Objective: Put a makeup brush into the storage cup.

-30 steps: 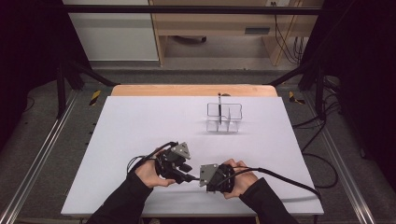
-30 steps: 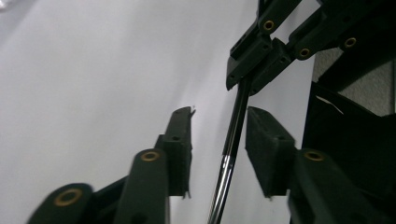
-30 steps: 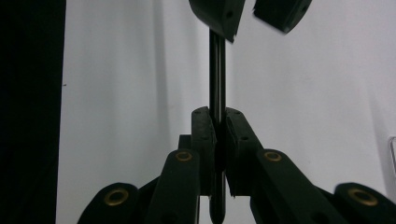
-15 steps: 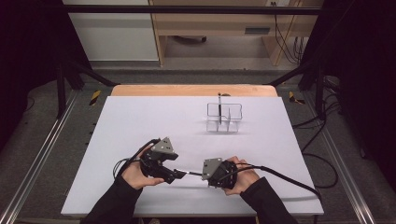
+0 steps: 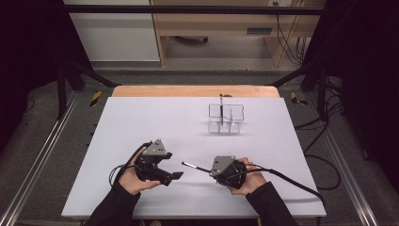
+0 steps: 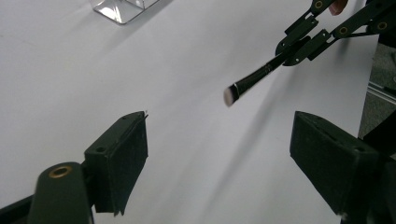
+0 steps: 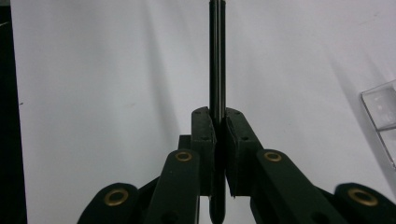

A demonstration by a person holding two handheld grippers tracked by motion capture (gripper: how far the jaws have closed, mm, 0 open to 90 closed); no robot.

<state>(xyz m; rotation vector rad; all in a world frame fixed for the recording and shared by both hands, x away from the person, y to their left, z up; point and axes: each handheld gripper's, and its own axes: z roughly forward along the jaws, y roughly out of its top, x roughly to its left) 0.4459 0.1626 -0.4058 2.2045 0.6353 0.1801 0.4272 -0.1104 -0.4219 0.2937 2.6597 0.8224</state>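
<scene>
the right gripper (image 5: 210,169) has its jaws pressed together on the black handle of a makeup brush (image 5: 196,167), pinching it near the butt end so the shaft runs straight out ahead in the right gripper view (image 7: 217,70). the brush is held off the bench, roughly level, with its pale bristle tip pointing at the left gripper (image 5: 175,175). that gripper's jaws are spread wide with nothing between them; in the left gripper view the brush tip (image 6: 229,94) hangs just beyond and between them, near but not touching either.

judging from this, the brush is lifted and under control of one hand, and the remaining work looks like getting it into the clear organizer (image 5: 226,118), which stands well apart toward the far side of the bench (image 5: 141,122). whether a handover to the left comes first i cannot tell.

the organizer is a transparent box split into compartments. one dark, slim brush (image 5: 221,104) stands upright in its back left section; the other compartments look empty, though the clear walls make that hard to confirm.
</scene>
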